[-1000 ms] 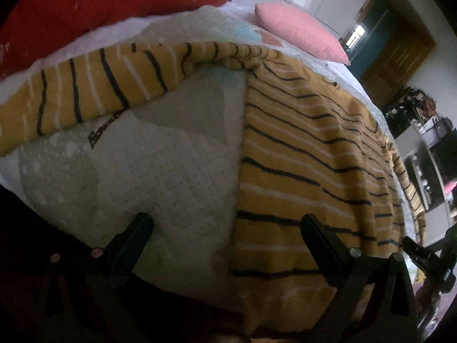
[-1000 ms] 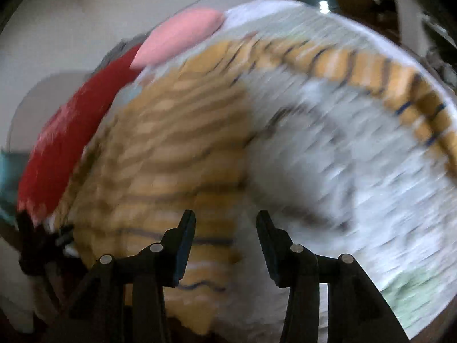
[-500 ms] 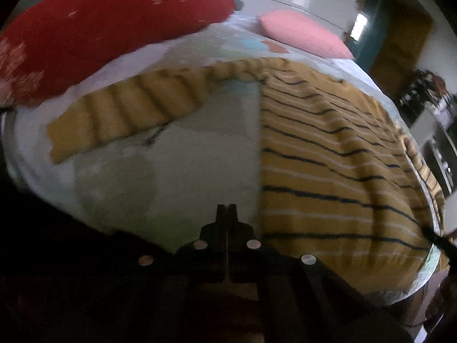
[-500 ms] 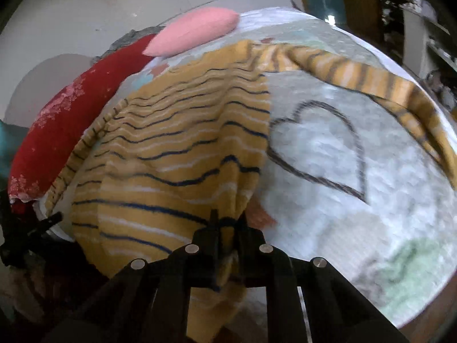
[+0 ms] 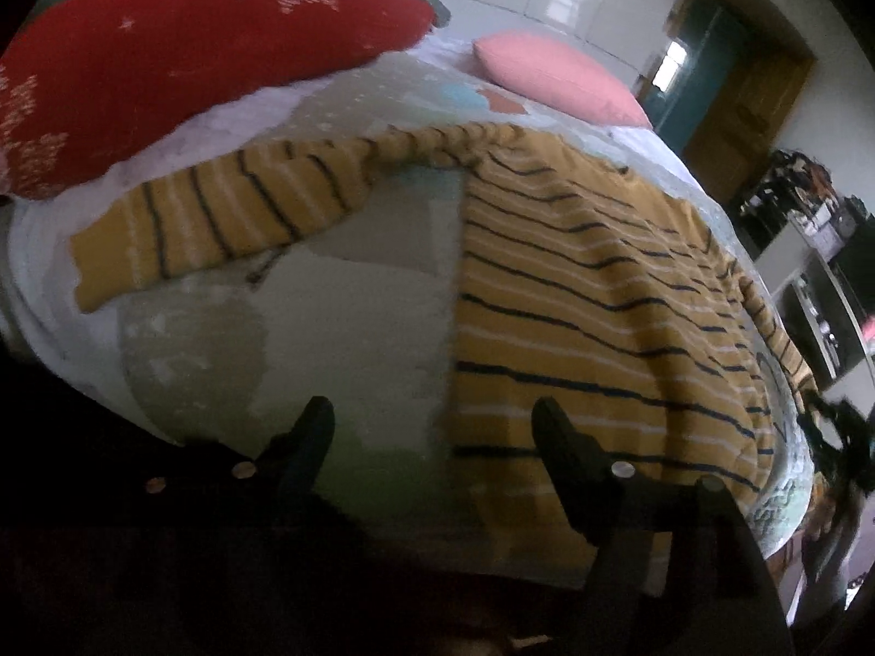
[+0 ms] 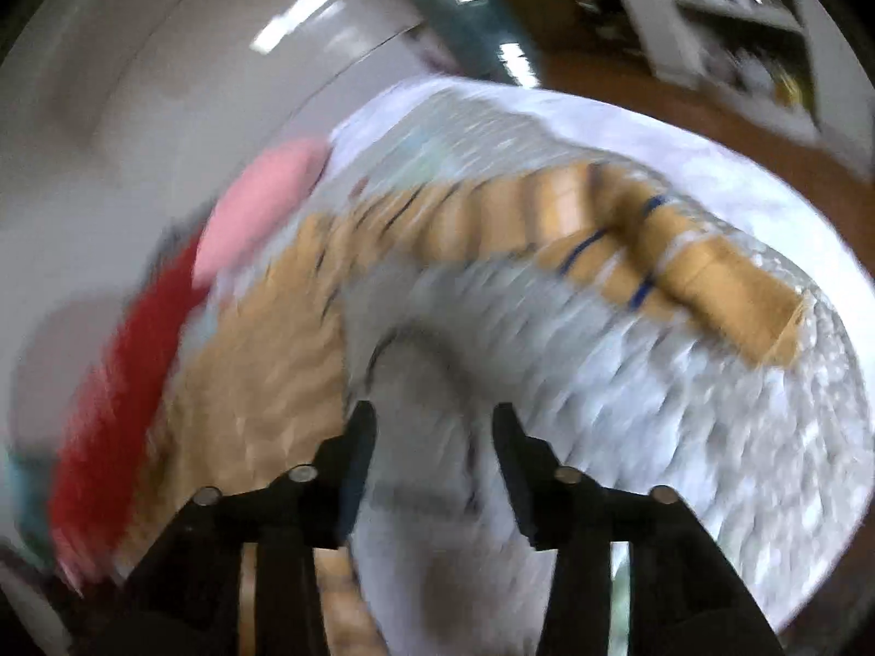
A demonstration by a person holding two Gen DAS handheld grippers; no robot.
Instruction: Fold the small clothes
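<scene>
A yellow sweater with dark and white stripes [image 5: 590, 295] lies flat on a pale quilted bed cover [image 5: 350, 317]. Its left sleeve [image 5: 219, 218] stretches out to the left. My left gripper [image 5: 432, 415] is open and empty above the sweater's lower left hem corner. In the blurred right wrist view the sweater body [image 6: 257, 377] lies at the left and its other sleeve [image 6: 656, 251] stretches out to the right. My right gripper [image 6: 432, 421] is open and empty over the bed cover [image 6: 629, 410], just right of the sweater's edge.
A red pillow [image 5: 191, 49] and a pink pillow [image 5: 552, 76] lie at the head of the bed. A wooden door [image 5: 744, 104] and dark cluttered shelves [image 5: 809, 208] stand to the right. The bed's near edge runs right below both grippers.
Both grippers were shut half a second ago, the right one on the sweater's hem. Both have opened, and the right gripper has let go and is swinging fast.
</scene>
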